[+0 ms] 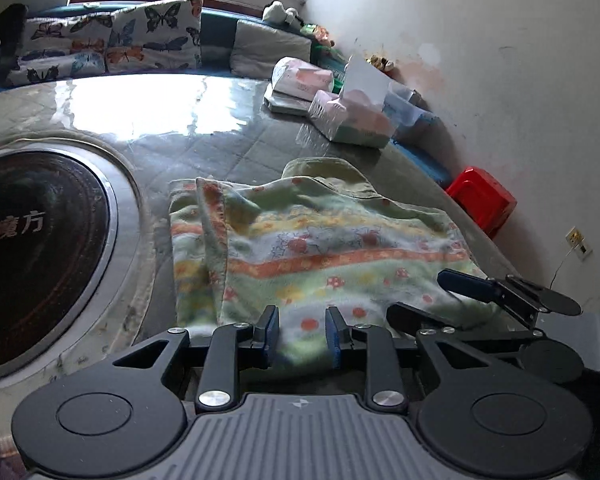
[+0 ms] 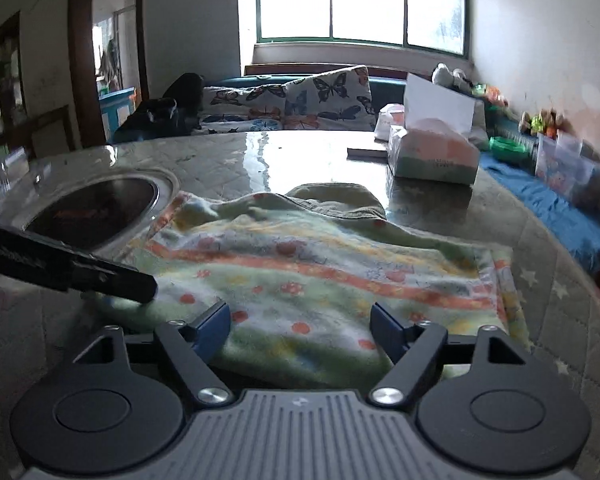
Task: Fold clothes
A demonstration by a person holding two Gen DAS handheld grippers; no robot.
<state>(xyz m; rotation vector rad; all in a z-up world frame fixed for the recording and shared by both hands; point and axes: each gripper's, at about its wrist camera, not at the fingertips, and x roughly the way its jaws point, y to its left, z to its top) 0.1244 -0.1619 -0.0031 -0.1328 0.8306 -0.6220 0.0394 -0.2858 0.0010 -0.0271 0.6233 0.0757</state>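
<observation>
A green fleece garment [image 1: 308, 248] with orange stripes and mushroom print lies partly folded on the table; it also shows in the right wrist view [image 2: 320, 276]. My left gripper [image 1: 302, 334] is open over the garment's near edge, its blue pads apart with cloth between them. My right gripper [image 2: 300, 326] is wide open over the near hem. The right gripper's fingers [image 1: 472, 286] show at the right of the left wrist view, and a left finger [image 2: 112, 278] crosses the right wrist view at the left.
A round inset hotplate [image 1: 32, 256] sits in the table to the left of the garment. Tissue packs and boxes [image 1: 352, 116] stand at the far right. A red stool [image 1: 482, 198] is by the wall. Butterfly cushions [image 2: 300, 100] line the bench behind.
</observation>
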